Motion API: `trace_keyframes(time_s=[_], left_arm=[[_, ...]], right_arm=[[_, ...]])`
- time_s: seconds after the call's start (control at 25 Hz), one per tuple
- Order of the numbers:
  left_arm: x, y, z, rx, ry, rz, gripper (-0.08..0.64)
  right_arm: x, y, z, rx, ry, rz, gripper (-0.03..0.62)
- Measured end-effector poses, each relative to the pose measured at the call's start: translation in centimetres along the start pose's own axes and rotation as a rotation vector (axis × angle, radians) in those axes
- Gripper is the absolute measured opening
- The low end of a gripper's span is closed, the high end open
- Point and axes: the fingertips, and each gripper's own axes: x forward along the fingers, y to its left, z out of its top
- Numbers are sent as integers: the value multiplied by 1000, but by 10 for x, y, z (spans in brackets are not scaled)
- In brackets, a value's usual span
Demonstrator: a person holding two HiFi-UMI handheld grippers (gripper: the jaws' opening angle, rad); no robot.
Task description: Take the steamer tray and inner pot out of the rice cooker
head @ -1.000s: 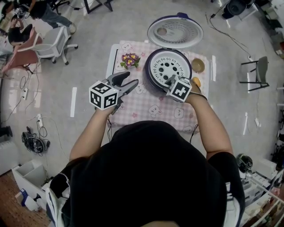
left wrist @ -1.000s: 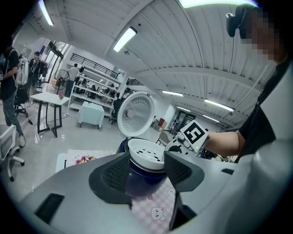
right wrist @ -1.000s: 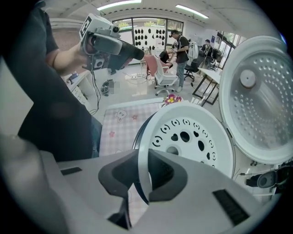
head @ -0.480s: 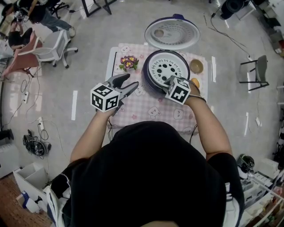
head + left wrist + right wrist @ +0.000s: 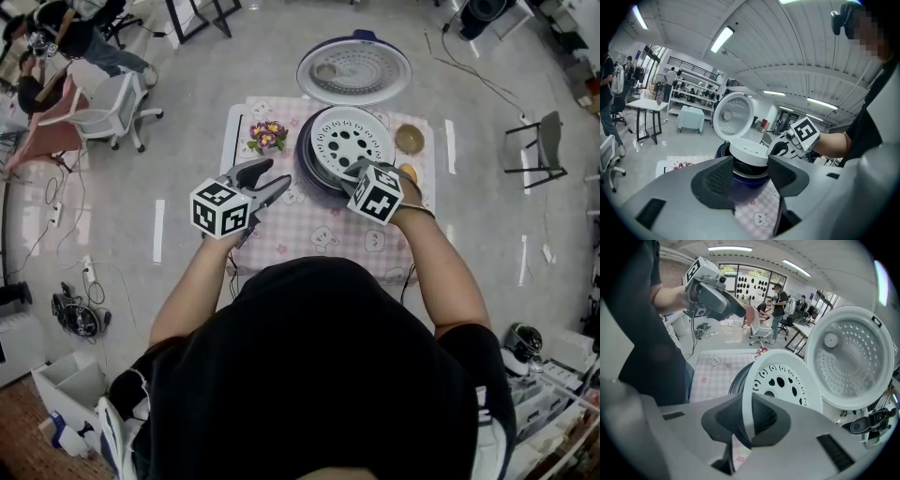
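Note:
The white steamer tray (image 5: 352, 141) with its holes is lifted a little and tilted above the dark blue rice cooker (image 5: 314, 173). My right gripper (image 5: 361, 172) is shut on the tray's near rim (image 5: 746, 423); in the right gripper view the tray (image 5: 783, 380) stands tilted over the cooker body (image 5: 738, 380). The inner pot is hidden under the tray. My left gripper (image 5: 272, 178) hovers open left of the cooker, nothing between its jaws. From the left gripper view the tray (image 5: 747, 152) rides above the cooker (image 5: 740, 180).
The cooker's open lid (image 5: 353, 70) leans back behind it. On the pink checked tablecloth (image 5: 319, 234) sit a small flower pot (image 5: 267, 136) at the back left and a small bowl (image 5: 411, 139) and an orange thing (image 5: 409, 172) on the right. Office chairs (image 5: 112, 108) stand far left.
My right gripper has lifted the steamer tray's near rim, so the tray now rises out of the cooker and tilts. The left gripper has stayed where it was.

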Motion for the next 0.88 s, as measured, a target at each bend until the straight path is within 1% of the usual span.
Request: trace_keyframes(time_s=[0.24, 0.44, 0.64, 0.88], left_arm=[[8, -15, 2, 13, 2, -25, 250], [18, -28, 5, 32, 9, -52, 250], [30, -46, 5, 48, 22, -87, 250], [45, -67, 1, 70, 47, -129, 250]], right_arm=[[-21, -4, -12, 23, -12, -40, 38], [-47, -21, -28, 69, -21, -104, 38], [-71, -32, -63, 134, 2, -165, 38], [-92, -28, -111, 217, 34, -214, 38]])
